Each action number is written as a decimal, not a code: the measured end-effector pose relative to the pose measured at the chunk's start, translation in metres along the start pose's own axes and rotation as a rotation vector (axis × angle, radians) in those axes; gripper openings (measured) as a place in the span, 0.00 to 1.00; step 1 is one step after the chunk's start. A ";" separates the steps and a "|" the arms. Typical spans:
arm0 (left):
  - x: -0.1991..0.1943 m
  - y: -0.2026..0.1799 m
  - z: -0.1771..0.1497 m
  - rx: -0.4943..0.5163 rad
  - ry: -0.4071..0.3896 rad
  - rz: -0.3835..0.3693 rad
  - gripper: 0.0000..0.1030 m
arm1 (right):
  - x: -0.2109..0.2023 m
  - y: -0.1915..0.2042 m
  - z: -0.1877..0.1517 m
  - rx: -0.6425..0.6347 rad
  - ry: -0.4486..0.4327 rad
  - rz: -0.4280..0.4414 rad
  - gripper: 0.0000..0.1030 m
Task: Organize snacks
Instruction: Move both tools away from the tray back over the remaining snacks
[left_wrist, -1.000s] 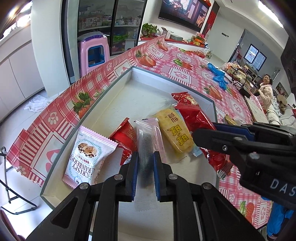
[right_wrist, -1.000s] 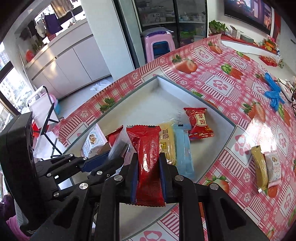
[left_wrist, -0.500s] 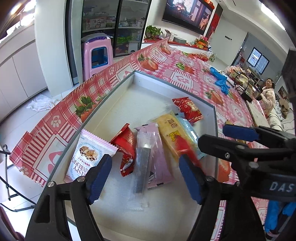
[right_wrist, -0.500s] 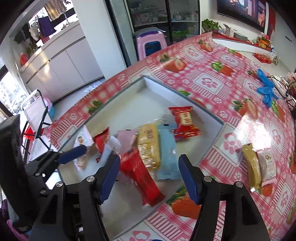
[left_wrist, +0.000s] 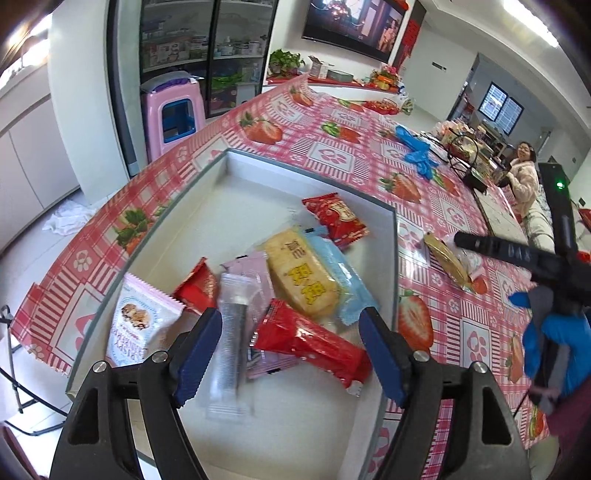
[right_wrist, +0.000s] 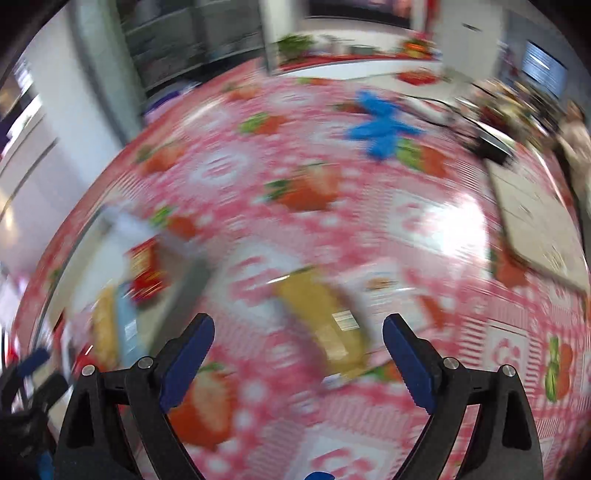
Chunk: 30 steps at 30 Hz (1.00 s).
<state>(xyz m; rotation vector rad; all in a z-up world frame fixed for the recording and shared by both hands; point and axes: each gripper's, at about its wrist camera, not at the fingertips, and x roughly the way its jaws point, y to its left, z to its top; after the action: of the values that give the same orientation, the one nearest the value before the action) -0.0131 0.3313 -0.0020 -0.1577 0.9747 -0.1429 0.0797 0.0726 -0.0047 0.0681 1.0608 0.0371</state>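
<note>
Snacks (left_wrist: 295, 291) in tray (left_wrist: 391, 258), just beyond open left gripper (left_wrist: 290, 350)

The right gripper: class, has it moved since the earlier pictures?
Yes. The right gripper, jaws just opening and empty, has swung rightward off the tray, over the tablecloth.

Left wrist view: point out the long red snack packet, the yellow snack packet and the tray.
long red snack packet (left_wrist: 310, 341), left wrist view, middle of the wrapper.
yellow snack packet (left_wrist: 301, 275), left wrist view, printed face.
tray (left_wrist: 395, 258), left wrist view, right rim.
</note>
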 end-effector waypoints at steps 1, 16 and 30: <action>0.001 -0.001 0.000 0.002 0.002 -0.001 0.78 | 0.003 -0.013 0.003 0.040 -0.001 -0.009 0.91; 0.007 -0.031 0.001 0.057 0.042 -0.016 0.78 | 0.065 -0.020 0.010 -0.118 0.087 -0.020 0.92; -0.001 -0.100 -0.019 0.191 0.062 -0.059 0.78 | 0.011 -0.056 -0.048 0.004 0.106 -0.004 0.46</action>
<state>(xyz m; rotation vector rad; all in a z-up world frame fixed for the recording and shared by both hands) -0.0348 0.2318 0.0082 -0.0066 1.0130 -0.2952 0.0429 0.0191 -0.0422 0.0686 1.1674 0.0349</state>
